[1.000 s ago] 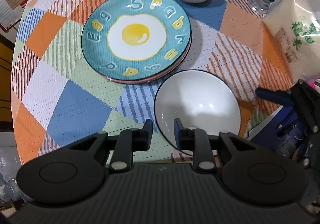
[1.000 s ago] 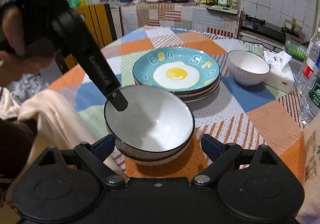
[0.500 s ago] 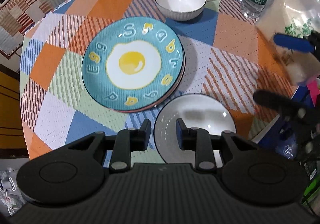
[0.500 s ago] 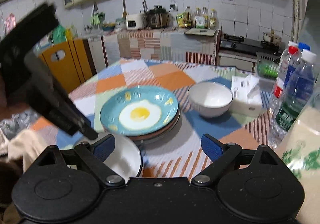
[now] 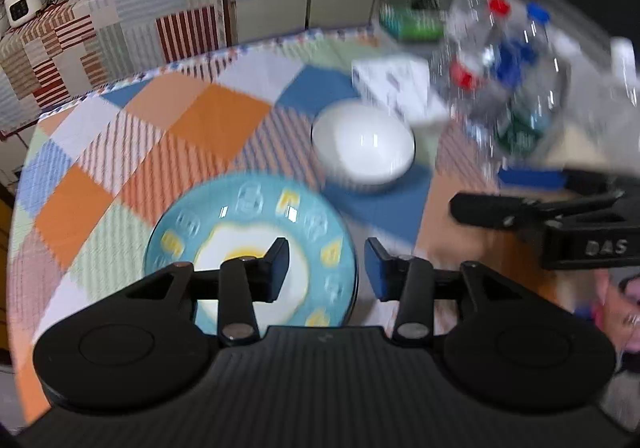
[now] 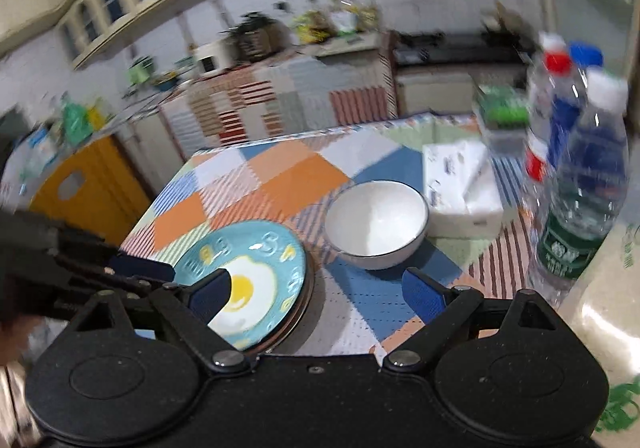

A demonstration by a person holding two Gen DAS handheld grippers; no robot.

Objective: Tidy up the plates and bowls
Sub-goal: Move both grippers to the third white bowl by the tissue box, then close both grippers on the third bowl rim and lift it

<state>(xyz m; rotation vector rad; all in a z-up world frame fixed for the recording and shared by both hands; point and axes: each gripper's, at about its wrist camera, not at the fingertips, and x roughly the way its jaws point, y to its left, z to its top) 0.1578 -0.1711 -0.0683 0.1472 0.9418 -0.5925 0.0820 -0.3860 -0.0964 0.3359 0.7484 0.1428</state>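
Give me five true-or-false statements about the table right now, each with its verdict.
1. The egg plate tops a stack of plates. True.
2. The white bowl sits on the egg plate. False: it stands apart on the cloth.
3. The right gripper grips the bowl. False: it is open and empty.
4. The tissue pack lies beside the bowl. True.
5. The left gripper is shut. False: its jaws stand apart, empty.

Left wrist cam: above the table's near edge (image 5: 24,176), tilted down, facing the far kitchen counter. Right wrist cam: near right side, slightly higher, same heading. Both blurred. Shared: egg plate (image 5: 320,224) (image 6: 276,244), white bowl (image 5: 362,146) (image 6: 376,220), tissue pack, bottles.
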